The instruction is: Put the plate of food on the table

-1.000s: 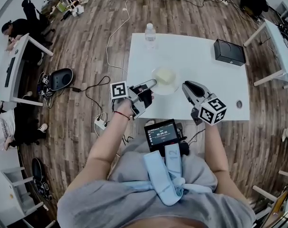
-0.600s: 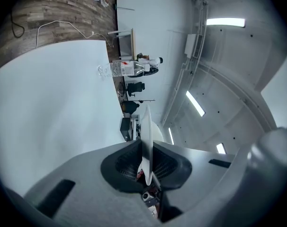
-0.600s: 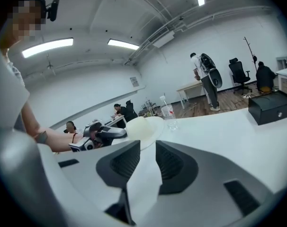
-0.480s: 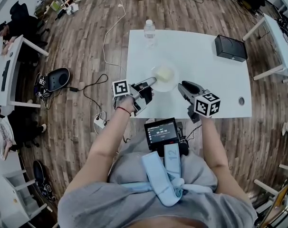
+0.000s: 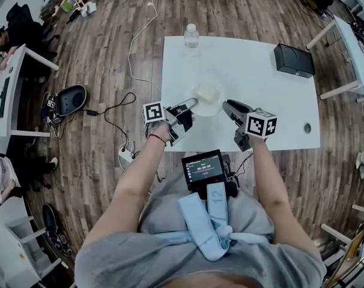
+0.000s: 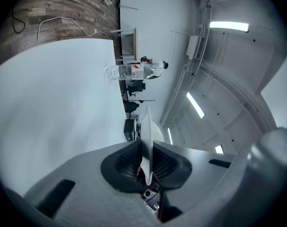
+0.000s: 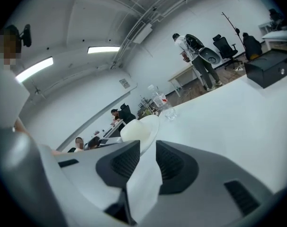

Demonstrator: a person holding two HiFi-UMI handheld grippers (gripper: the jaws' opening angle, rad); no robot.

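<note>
A white plate (image 5: 208, 95) with a pale yellow lump of food (image 5: 207, 92) is over the near part of the white table (image 5: 266, 101). My left gripper (image 5: 192, 104) is shut on the plate's left rim. In the left gripper view the rim (image 6: 146, 141) runs edge-on between the jaws of that gripper (image 6: 146, 148). My right gripper (image 5: 226, 105) is at the plate's right rim. The right gripper view has the plate (image 7: 144, 174) pinched in the right gripper (image 7: 142, 157), food (image 7: 134, 130) beyond. I cannot tell whether the plate touches the table.
A clear water bottle (image 5: 191, 38) stands at the table's far edge and a black box (image 5: 294, 60) at its far right. A small round hole (image 5: 307, 128) sits near the right front corner. Cables and bags lie on the wooden floor to the left; people sit at desks there.
My right gripper has moved left and up to the plate's right rim. The left gripper and the plate have hardly shifted.
</note>
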